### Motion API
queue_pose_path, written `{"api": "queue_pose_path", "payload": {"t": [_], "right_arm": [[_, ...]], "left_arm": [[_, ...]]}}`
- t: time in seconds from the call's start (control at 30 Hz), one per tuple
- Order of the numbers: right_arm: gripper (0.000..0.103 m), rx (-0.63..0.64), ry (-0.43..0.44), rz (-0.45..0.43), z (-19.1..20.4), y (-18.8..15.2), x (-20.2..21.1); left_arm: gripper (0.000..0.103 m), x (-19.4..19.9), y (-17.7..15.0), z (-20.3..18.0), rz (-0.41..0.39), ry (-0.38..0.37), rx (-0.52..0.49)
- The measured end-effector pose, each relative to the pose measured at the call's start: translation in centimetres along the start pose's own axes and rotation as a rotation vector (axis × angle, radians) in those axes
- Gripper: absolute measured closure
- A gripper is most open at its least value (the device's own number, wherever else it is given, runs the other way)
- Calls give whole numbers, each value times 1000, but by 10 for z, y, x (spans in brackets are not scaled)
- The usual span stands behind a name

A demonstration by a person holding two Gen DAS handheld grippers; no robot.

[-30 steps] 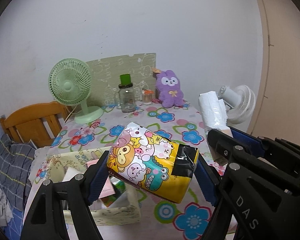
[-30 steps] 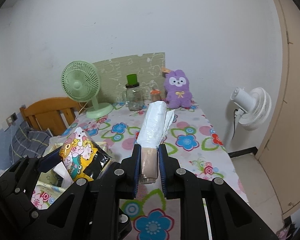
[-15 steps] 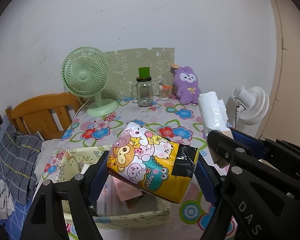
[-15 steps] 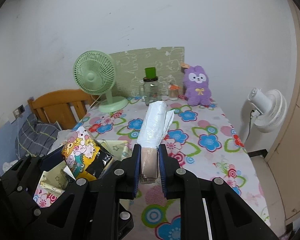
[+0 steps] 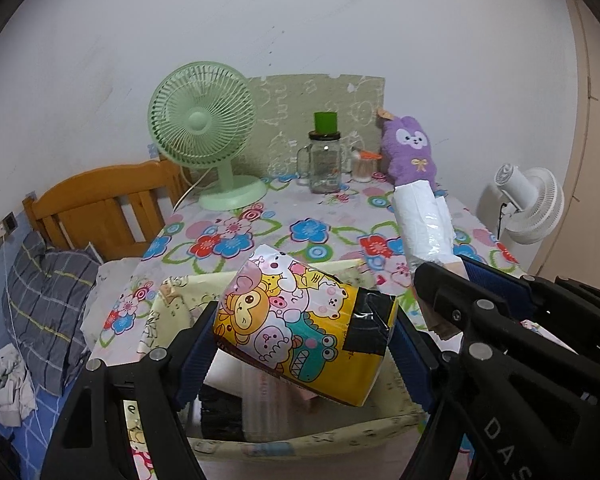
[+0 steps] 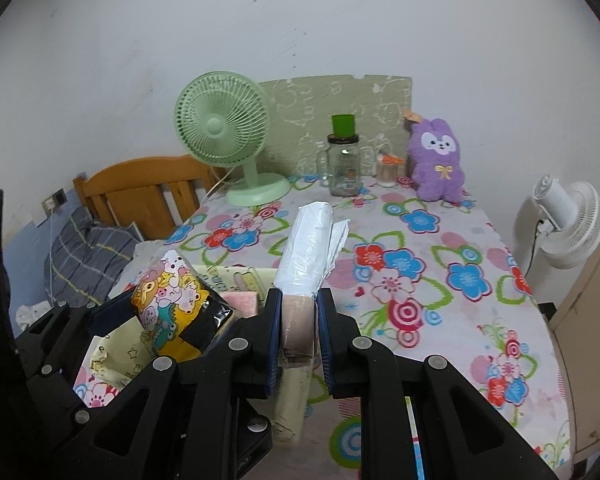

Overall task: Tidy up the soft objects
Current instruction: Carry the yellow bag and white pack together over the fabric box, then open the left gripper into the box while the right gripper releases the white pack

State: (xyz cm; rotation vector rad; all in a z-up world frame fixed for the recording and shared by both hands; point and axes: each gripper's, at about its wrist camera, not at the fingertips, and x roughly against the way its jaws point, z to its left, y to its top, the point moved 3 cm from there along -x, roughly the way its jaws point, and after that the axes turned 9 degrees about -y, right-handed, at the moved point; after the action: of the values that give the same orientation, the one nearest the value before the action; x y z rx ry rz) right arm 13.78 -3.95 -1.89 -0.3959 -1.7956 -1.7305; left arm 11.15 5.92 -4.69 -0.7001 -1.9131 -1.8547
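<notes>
The left claw [image 5: 304, 344] pinches a yellow cartoon-printed pack [image 5: 300, 328] between its blue pads, holding it tilted in the air above an open fabric box [image 5: 292, 444] at the near left edge of the desk [image 5: 328, 224]; inside the box lie a few flat packets, one pink, though what they are is hard to tell. The right claw [image 6: 296, 332] is pressed tight on the brown cardboard end of a white plastic-wrapped roll [image 6: 308, 252], which points forward and up over the flowered cloth covering the desk. In the left wrist view the roll [image 5: 420, 224] stands just right of the cartoon pack, and in the right wrist view the pack [image 6: 172, 308] hangs to the left of the roll, over the box [image 6: 112, 356]. At the far side of the desk stand a green fan [image 5: 204, 128], a glass jar with a green lid [image 5: 326, 156], a small jar beside it, and a purple plush bunny [image 5: 410, 150] leaning against the wall. A white fan [image 6: 568, 224] stands beyond the desk's right edge, and a wooden bed frame [image 5: 100, 208] with a grey plaid pillow [image 5: 44, 308] lies to the left
</notes>
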Motion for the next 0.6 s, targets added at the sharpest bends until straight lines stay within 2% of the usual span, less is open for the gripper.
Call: {"api": "queue_pose_path", "payload": {"t": [0.6], "right_arm": [[83,109,71,79,53,-19,-36]], "left_arm": [[19,-31,-31,52,81,49,50]]}}
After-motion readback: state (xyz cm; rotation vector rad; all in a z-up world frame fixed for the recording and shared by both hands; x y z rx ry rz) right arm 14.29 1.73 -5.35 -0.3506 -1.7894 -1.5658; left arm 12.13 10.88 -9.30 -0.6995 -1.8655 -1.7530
